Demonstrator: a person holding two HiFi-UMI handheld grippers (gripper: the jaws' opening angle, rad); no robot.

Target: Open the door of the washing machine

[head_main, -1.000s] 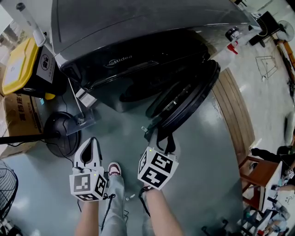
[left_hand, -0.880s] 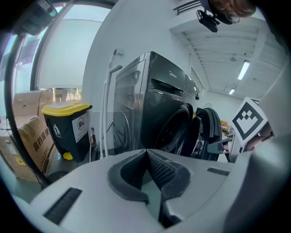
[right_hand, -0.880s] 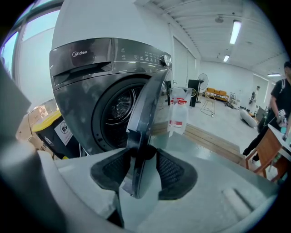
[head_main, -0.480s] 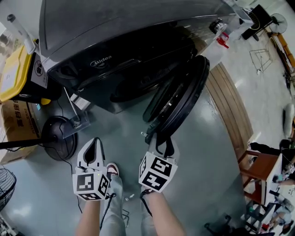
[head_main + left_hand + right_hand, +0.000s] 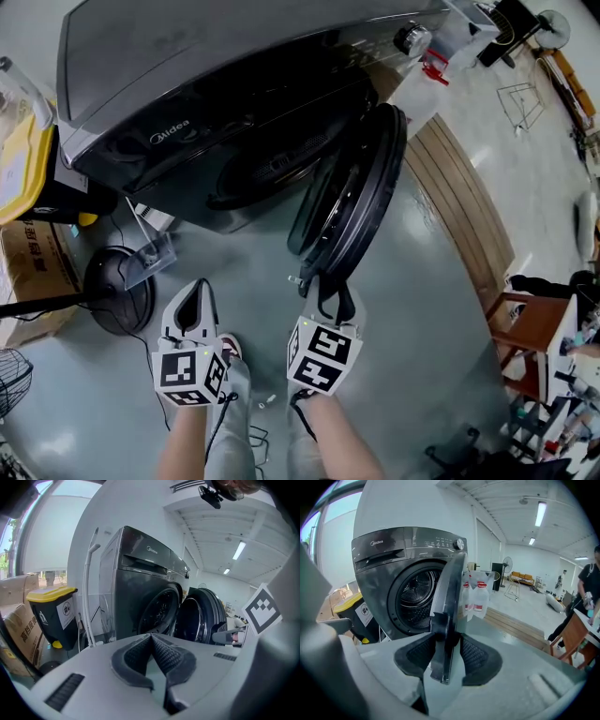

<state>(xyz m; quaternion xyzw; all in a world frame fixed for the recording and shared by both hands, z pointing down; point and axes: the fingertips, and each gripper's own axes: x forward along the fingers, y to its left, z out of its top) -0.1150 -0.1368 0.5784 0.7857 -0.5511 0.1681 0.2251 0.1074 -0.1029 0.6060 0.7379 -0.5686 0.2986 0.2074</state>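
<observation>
The washing machine (image 5: 187,66) has its door (image 5: 354,192) swung well out, edge-on to the person. The right gripper (image 5: 325,286) pinches the door's thin rim, and its jaws have just been closing tighter on it. The left gripper (image 5: 192,298) hangs beside it, jaws together on nothing. The hold looks narrow to me, near the pads' tips. A sideways tug could slip it off and let the door drift back, and too hard a pull might swing it toward the bottles (image 5: 474,599) behind.
</observation>
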